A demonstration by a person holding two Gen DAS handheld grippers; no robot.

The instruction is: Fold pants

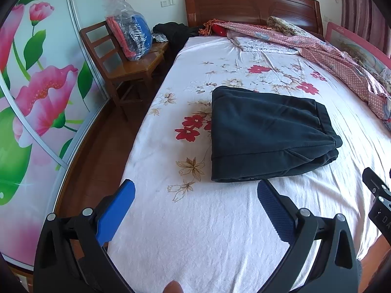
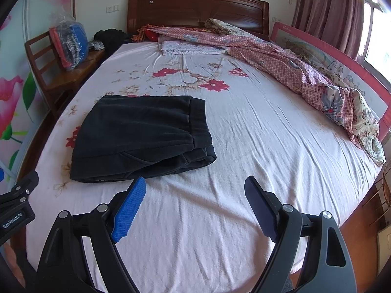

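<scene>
Item: pants [image 1: 266,131], lying folded on the bed [image 1: 195,232] toward its left edge, long axis across | left gripper [image 1: 195,210]: hovering fingers wide, empty, pants directly ahead, seemingly nearer | right gripper [image 2: 195,207]: hovering fingers wide, empty, pants ahead-left.

A wooden headboard [image 2: 198,7] stands against a pale wall, above a floral bedsheet [image 2: 244,127]. A wooden chair [image 1: 122,66] sits beside the flower-printed wardrobe door [image 1: 36,85]. Daylight enters past maroon curtains [image 2: 327,7].
</scene>
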